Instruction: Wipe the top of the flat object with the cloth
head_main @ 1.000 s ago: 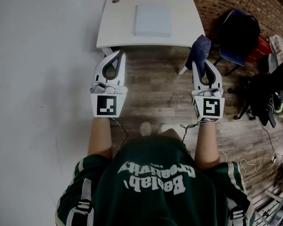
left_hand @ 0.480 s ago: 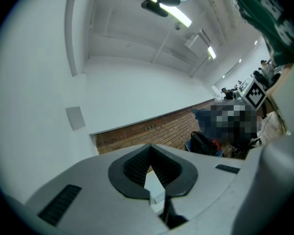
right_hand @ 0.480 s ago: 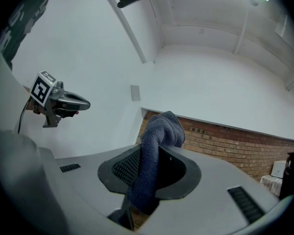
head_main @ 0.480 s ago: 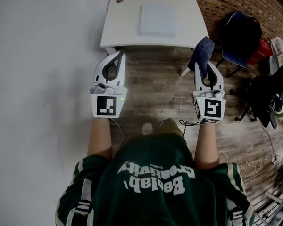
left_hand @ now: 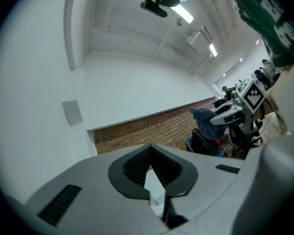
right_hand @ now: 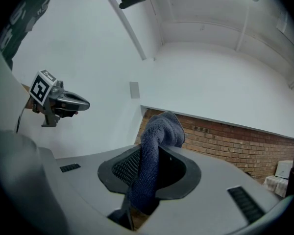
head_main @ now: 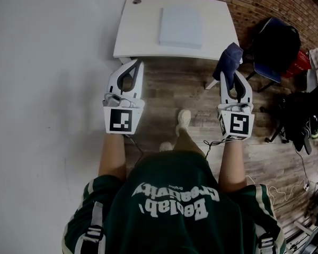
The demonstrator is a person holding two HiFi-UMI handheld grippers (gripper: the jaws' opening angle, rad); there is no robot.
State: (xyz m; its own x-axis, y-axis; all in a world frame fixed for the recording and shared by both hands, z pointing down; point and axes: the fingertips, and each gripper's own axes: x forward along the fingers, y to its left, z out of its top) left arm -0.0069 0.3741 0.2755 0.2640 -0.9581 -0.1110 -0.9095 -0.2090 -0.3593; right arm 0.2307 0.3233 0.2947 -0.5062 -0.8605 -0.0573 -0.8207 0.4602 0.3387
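Note:
A pale, flat square object (head_main: 180,27) lies on a white table (head_main: 138,33) at the top of the head view. My left gripper (head_main: 133,62) hovers over the wood floor just short of the table's near edge, shut with nothing in it. In its own view the left gripper (left_hand: 157,199) shows a sliver of white table through its jaws. My right gripper (head_main: 232,74) is shut on a dark blue cloth (head_main: 228,59) that stands up out of its jaws, near the table's right front corner. The cloth (right_hand: 154,155) fills the jaws of the right gripper (right_hand: 139,202).
A white wall (head_main: 47,89) runs along the left and a brick wall (head_main: 265,1) behind the table. A dark bag on a chair (head_main: 278,44) and more dark gear (head_main: 302,112) stand at the right. Cables (head_main: 302,168) lie on the wood floor. The person's shoe (head_main: 184,116) is between the grippers.
The person has stepped forward, one foot now out ahead, and the table has shifted right in the head view. Both grippers keep their pose, and the cloth stays held.

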